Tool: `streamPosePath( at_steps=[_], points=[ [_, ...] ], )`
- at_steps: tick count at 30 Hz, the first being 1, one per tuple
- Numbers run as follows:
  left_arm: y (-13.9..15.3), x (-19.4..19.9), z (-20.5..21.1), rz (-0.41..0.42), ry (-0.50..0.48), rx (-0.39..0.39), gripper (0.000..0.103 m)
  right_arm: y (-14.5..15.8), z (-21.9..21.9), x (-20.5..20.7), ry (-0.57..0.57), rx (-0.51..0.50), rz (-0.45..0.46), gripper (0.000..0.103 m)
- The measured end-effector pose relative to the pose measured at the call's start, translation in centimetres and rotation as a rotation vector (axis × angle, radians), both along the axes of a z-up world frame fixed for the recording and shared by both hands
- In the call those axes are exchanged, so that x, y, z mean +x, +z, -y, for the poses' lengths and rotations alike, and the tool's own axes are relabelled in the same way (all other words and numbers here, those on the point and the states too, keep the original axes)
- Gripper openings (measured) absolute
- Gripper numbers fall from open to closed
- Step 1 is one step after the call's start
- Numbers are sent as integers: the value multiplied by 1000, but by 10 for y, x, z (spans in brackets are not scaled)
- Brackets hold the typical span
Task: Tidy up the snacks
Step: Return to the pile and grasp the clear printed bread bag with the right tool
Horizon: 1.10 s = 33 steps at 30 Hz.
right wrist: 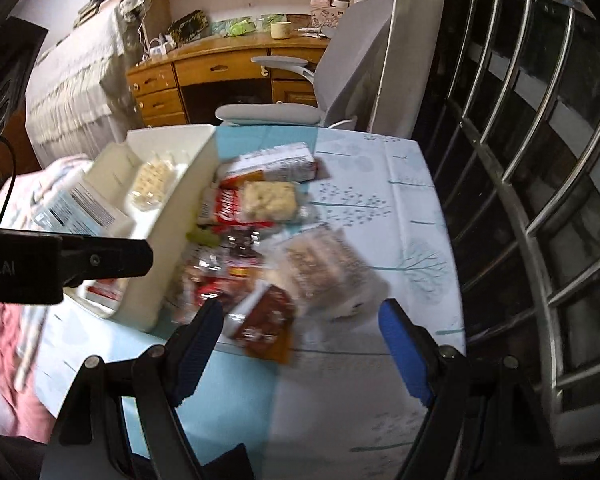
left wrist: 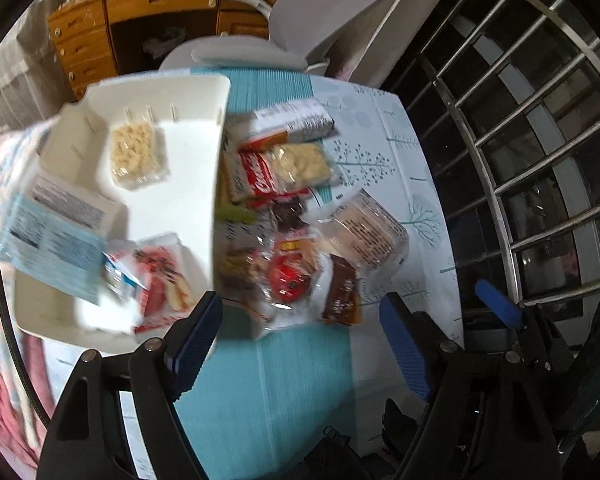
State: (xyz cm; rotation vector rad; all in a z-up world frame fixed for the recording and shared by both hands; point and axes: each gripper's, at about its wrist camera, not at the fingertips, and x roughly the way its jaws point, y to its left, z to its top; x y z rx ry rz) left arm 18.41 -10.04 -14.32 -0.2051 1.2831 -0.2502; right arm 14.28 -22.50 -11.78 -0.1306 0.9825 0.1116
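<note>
A white organizer tray [left wrist: 204, 92] [right wrist: 168, 248] lies on the left of the table. It holds a clear pack of pale crackers [left wrist: 136, 152] [right wrist: 152, 182], a blue-and-white box [left wrist: 56, 228] [right wrist: 80, 208] and a red snack pack [left wrist: 160, 280]. A pile of loose snacks lies right of the tray: a boxed bar [left wrist: 292, 124] [right wrist: 276, 166], a red wrapper [left wrist: 260, 184] [right wrist: 230, 210], a rice cracker pack [left wrist: 300, 164] [right wrist: 270, 198], a clear tub [left wrist: 368, 232] [right wrist: 324, 268] and a brown packet [left wrist: 342, 292] [right wrist: 264, 324]. My left gripper [left wrist: 300, 344] is open above the table's near edge. My right gripper [right wrist: 300, 348] is open, just in front of the brown packet.
The table has a teal and white tree-print cloth [left wrist: 384, 148] [right wrist: 380, 200]. A grey office chair [left wrist: 260, 52] [right wrist: 284, 114] and a wooden desk [left wrist: 100, 40] [right wrist: 204, 72] stand behind it. A metal window grille [left wrist: 520, 140] [right wrist: 520, 160] runs along the right. The other gripper's body [right wrist: 60, 264] reaches in from the left.
</note>
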Motion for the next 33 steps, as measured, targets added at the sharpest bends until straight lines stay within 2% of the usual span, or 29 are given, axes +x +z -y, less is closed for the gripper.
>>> streamPosePath(
  at_steps=[8, 16, 22, 25, 30, 33],
  points=[
    [-47, 7, 20, -194, 90, -88, 80, -18, 23, 16, 109, -83, -8, 81],
    [-92, 16, 42, -341, 152, -79, 80, -46, 27, 28, 255, -122, 17, 81],
    [-126, 28, 41, -465, 268, -119, 80, -76, 36, 41, 340, -61, 18, 81],
    [-140, 32, 39, -509, 329, -144, 80, -84, 40, 48, 343, -26, 29, 81],
    [-154, 37, 38, -539, 425, -148, 80, -94, 44, 61, 356, 10, 75, 81],
    [-160, 43, 41, -548, 465, -136, 79, -98, 45, 70, 360, 52, 65, 81]
  ],
)
